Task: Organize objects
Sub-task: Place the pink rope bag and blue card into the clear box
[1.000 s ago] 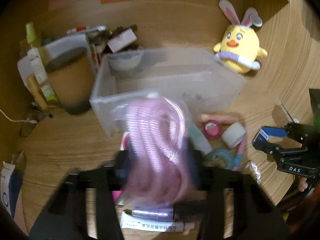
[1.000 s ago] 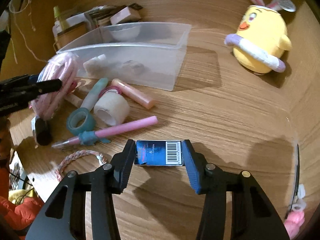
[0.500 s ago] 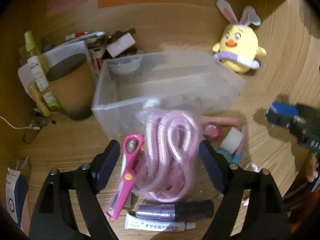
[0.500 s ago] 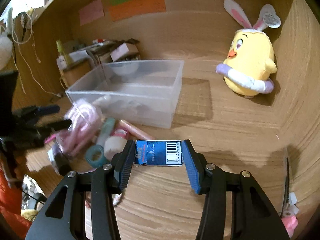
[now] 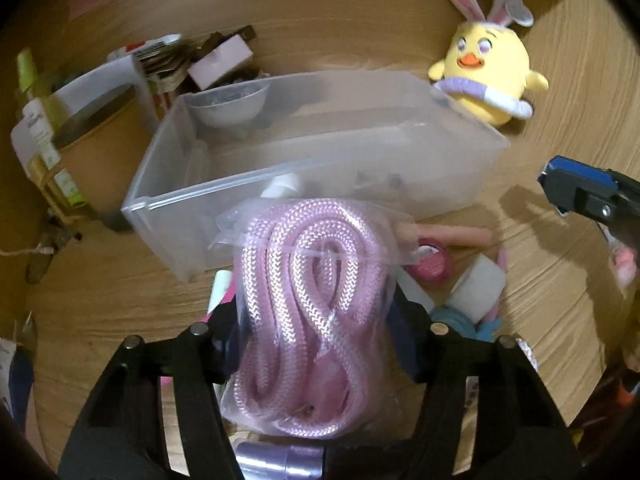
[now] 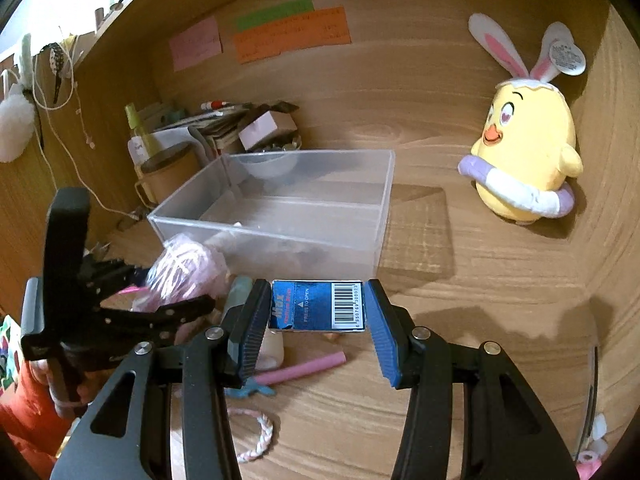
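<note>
Left wrist view: left gripper (image 5: 316, 332) clamped on a bagged coil of pink rope (image 5: 308, 312), fingers pressing both sides of the clear bag, coil held up w/ its top reaching just in front of the near wall of the clear plastic bin (image 5: 460, 160). Bin sits on the wooden bench (image 5: 100, 288), a small bowl (image 5: 230, 102) in its far left corner. Yellow chick plush w/ bunny ears (image 5: 490, 76) just beyond the bin's far right corner. Brown cup (image 5: 94, 136) left of the bin, bottles & papers crowded behind it. Right of the rope on the bench: pink tape roll (image 5: 434, 266), white tape roll (image 5: 478, 288), a teal one partly hidden below.

Right wrist view: right gripper (image 6: 318, 320) clamped on a small blue box w/ barcode (image 6: 318, 306), blue pads tight on both short ends, box held lengthwise above the bench, near the bin's front wall. Under it a pink pen (image 6: 304, 368) lies flat; a braided pink-white bracelet (image 6: 256, 436) nearer the camera. Left gripper & rope bag visible at left, beside the bin's front left corner. Sticky notes (image 6: 288, 34) in pink, green, orange on the back wall.
</note>
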Motion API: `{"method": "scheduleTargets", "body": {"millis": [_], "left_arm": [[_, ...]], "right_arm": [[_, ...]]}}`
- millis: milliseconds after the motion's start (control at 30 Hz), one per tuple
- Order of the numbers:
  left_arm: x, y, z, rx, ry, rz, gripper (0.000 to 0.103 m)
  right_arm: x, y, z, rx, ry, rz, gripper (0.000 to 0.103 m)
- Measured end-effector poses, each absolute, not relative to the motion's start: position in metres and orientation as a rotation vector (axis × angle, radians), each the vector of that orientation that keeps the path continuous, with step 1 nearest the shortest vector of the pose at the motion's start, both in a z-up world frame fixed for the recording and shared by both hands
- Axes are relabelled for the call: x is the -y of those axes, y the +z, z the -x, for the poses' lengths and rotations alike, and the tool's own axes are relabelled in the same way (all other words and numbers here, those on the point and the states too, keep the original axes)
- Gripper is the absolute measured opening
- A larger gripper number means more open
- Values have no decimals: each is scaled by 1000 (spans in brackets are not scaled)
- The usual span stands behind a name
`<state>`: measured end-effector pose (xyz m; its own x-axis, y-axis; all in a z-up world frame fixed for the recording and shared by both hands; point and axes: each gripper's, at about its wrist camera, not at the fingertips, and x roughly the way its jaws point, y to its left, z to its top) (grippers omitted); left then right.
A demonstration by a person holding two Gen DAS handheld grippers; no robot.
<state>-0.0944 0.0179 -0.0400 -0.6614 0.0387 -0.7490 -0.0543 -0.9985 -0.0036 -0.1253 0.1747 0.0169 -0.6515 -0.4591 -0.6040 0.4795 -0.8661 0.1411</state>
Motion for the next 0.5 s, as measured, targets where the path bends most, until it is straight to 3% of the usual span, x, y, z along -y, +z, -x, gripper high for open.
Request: {"method": "scheduleTargets", "body": {"millis": [500], "left_arm": [[23,40,68,118,2912,974,57]], "right_arm": [[-160,53,152,-31,-2516,-776,44]]}}
